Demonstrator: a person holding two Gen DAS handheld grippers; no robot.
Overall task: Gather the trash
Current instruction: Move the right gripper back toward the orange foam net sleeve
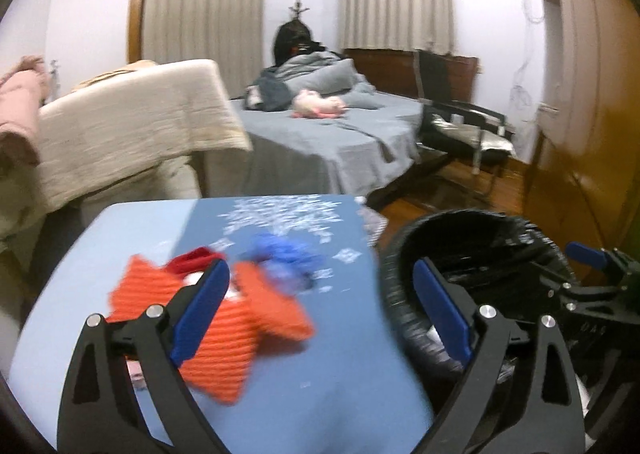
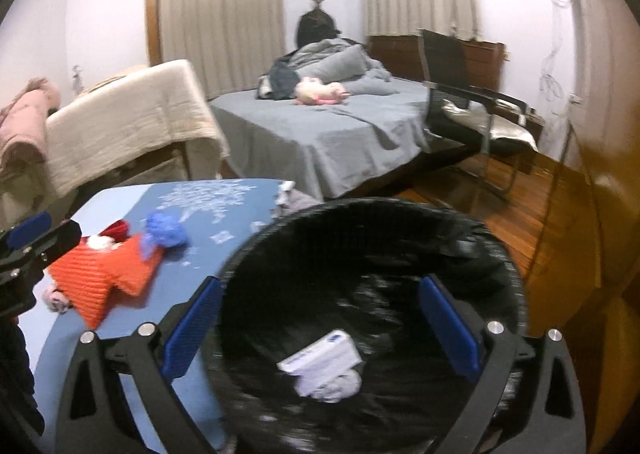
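Two handheld black grippers with blue pads hover at the right edge of a blue cloth-covered table (image 2: 132, 213), beside a round black bin lined with a black plastic bag (image 2: 508, 266). The bin stands just off that edge, its rim touching or nearly touching the cloth.

The right gripper (image 2: 320, 328) hangs over the bin's mouth with its jaws spread wide and nothing between them. Inside the bin, near the bottom, lie a white rectangular carton with blue print (image 2: 320, 354) and a crumpled white wad (image 2: 340, 384) against it. This looks like the moment just after a drop.

The left gripper (image 1: 322, 312) is also released and empty. It straddles the table's right edge, one finger over the cloth and the other over the bin's rim.

More things lie on the table towards its middle: an orange ribbed knitted item (image 1: 224, 338), a crumpled blue wad (image 1: 286, 254) touching its far side, and something small and red-and-white (image 2: 110, 236) beside it. Which of these counts as trash is uncertain; the blue wad seems likeliest.

The next move probably calls for swinging an open gripper back over the cloth and closing on the soft wad alone, without snagging the knit.
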